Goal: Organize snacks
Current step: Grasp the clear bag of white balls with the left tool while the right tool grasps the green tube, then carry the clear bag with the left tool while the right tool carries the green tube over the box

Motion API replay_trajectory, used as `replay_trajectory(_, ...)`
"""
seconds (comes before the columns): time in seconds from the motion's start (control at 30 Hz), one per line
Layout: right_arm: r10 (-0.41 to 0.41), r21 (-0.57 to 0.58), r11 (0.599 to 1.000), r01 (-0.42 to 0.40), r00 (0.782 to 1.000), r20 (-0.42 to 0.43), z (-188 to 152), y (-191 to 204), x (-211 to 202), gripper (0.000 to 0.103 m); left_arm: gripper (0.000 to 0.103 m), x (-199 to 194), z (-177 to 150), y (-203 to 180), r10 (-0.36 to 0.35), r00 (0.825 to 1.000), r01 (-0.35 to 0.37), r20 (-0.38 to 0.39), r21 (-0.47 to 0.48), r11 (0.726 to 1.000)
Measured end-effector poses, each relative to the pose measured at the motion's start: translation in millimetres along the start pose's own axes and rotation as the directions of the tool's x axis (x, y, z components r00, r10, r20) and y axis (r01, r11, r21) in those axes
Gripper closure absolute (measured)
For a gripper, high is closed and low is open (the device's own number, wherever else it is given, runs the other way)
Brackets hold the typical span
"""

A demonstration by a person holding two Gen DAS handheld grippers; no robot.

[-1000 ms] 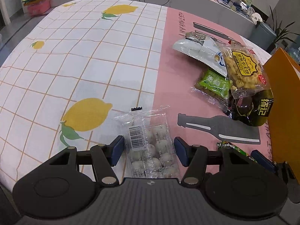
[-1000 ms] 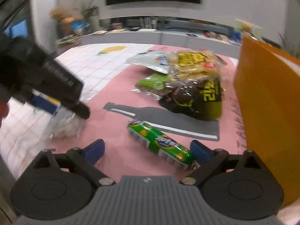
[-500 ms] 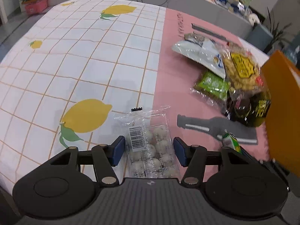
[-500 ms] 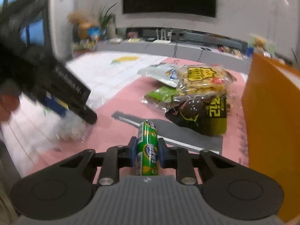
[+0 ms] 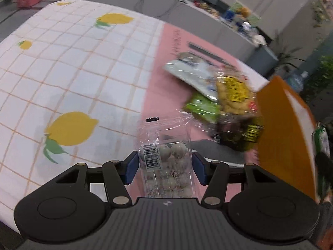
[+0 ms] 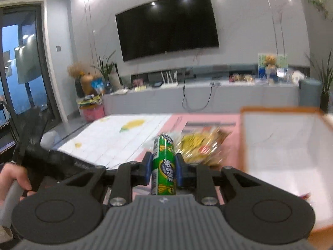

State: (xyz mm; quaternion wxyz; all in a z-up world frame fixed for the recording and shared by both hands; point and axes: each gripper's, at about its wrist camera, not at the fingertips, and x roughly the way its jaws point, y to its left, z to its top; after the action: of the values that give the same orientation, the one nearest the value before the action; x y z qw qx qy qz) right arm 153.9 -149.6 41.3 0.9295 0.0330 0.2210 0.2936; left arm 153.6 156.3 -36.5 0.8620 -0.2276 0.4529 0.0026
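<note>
My left gripper (image 5: 165,167) is shut on a clear bag of pale round candies (image 5: 166,162) and holds it lifted over the tablecloth. My right gripper (image 6: 163,169) is shut on a green snack tube (image 6: 164,164) and holds it raised beside the orange box (image 6: 285,162), whose white inside shows at the right. The box's orange wall (image 5: 285,137) stands at the right in the left wrist view, with the green tube (image 5: 321,141) at its far side. A pile of snack bags (image 5: 224,104) lies left of the box.
The table has a lemon-print white cloth (image 5: 68,79) and a pink mat (image 5: 166,77). In the pile are a white bag (image 5: 191,75), a yellow bag (image 5: 233,91), a green bag (image 5: 201,106) and a dark bag (image 5: 239,133). A hand (image 6: 12,179) holds the left gripper.
My right gripper closed on the green tube, lifted it off the table and carried it up beside the box. My left gripper closed a little on the candy bag and lifted it.
</note>
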Motion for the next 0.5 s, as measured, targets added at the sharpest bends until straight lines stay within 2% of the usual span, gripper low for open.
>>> replay_trajectory(0.07,-0.036,-0.032,0.999,0.037,0.999,0.028,13,-17,-17,0.082,0.040,-9,-3,-12,-0.047,0.999,0.047,0.011,0.028,0.999)
replay_trajectory(0.2,-0.130,-0.006,0.991,0.130,0.991,0.038,29,-69,-48,0.082,0.041,-24,-4,-47,-0.117,0.993,0.114,0.032,0.082,0.990)
replay_trajectory(0.3,-0.193,0.011,0.981,0.193,0.981,-0.002,26,-105,-56,0.082,0.042,-28,-5,-75,-0.163,0.986,0.160,0.029,0.094,0.983)
replay_trajectory(0.5,-0.221,0.162,0.958,0.238,0.969,-0.113,3,-166,-51,0.082,0.043,-26,-4,-141,-0.262,0.965,0.259,0.006,0.125,0.958)
